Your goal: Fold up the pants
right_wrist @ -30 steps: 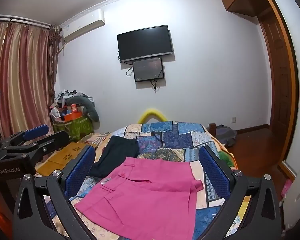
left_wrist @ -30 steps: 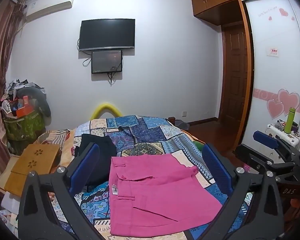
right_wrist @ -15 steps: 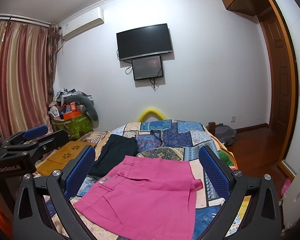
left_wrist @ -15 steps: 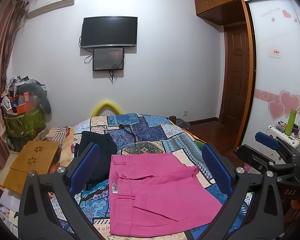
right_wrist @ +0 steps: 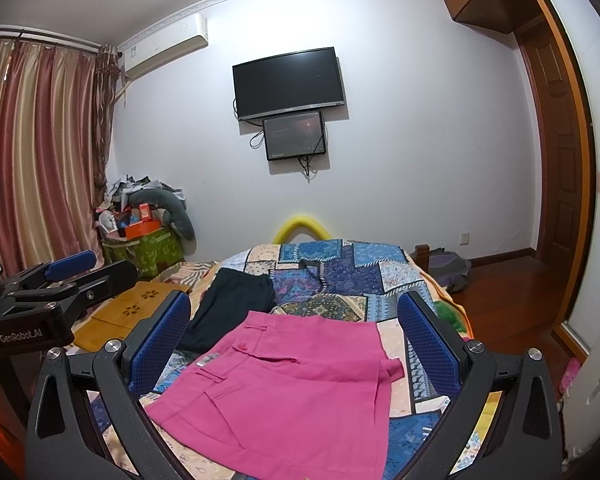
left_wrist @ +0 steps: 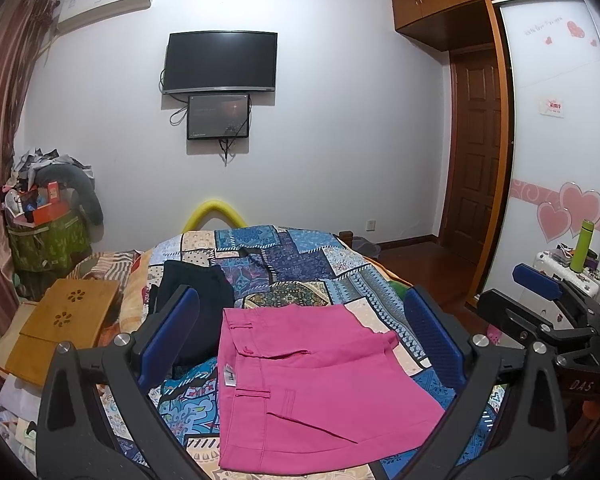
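From the left side of the bed (left_wrist: 300,256), the wooden lap tray (left_wrist: 64,332) leans off the mattress edge and a dark garment (left_wrist: 196,300) lies just beside the pink pants (left_wrist: 312,392), which sit folded into a squat bundle on the patchwork cover, waistband toward the left and the loose folded edge toward the right. The left claw (left_wrist: 300,340) hangs above them with its 2 blue pads spread wide, holding nothing; the right claw (right_wrist: 296,340) does the same, jaws wide and empty, and neither touches the cloth. Over the last second both views have tipped up a little, so the television sits lower in the picture and the pants have slid toward the bottom edge, while the bundle itself has not shifted or loosened. I read that as the claws backing away from a finished fold; little seems left beyond perhaps squaring the right-hand flap, which sticks out a bit
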Action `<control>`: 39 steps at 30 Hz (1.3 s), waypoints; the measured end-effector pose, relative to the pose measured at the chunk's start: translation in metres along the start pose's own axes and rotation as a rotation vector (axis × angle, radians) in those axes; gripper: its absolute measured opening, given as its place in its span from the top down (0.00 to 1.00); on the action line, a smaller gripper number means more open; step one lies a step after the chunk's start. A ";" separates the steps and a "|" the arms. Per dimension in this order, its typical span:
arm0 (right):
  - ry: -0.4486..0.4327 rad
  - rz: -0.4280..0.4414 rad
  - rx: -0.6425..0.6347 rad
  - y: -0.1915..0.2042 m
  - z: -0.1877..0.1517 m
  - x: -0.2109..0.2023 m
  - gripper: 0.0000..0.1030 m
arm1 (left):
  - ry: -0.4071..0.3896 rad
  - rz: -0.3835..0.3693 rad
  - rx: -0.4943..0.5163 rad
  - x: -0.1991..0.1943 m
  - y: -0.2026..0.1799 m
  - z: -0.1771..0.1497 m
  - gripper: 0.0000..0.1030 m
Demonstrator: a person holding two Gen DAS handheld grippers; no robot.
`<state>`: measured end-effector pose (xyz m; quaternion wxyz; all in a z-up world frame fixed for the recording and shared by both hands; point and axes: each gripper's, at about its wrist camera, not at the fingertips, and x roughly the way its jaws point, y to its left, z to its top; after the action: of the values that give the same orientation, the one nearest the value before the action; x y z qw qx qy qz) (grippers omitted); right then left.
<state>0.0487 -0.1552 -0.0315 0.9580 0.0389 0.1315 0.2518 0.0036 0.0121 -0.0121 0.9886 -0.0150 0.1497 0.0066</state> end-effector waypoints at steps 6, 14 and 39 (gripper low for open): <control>-0.001 -0.005 -0.003 0.000 0.000 0.000 0.00 | 0.005 -0.001 0.001 0.002 0.001 0.002 0.00; 0.000 -0.008 -0.002 -0.002 0.000 0.000 0.00 | 0.005 -0.001 -0.001 0.002 0.000 0.003 0.00; 0.010 -0.019 -0.004 -0.005 0.002 0.001 0.00 | 0.006 -0.002 -0.001 0.003 0.001 0.003 0.00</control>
<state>0.0518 -0.1589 -0.0308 0.9597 0.0345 0.1363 0.2433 0.0072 0.0130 -0.0101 0.9881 -0.0156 0.1527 0.0056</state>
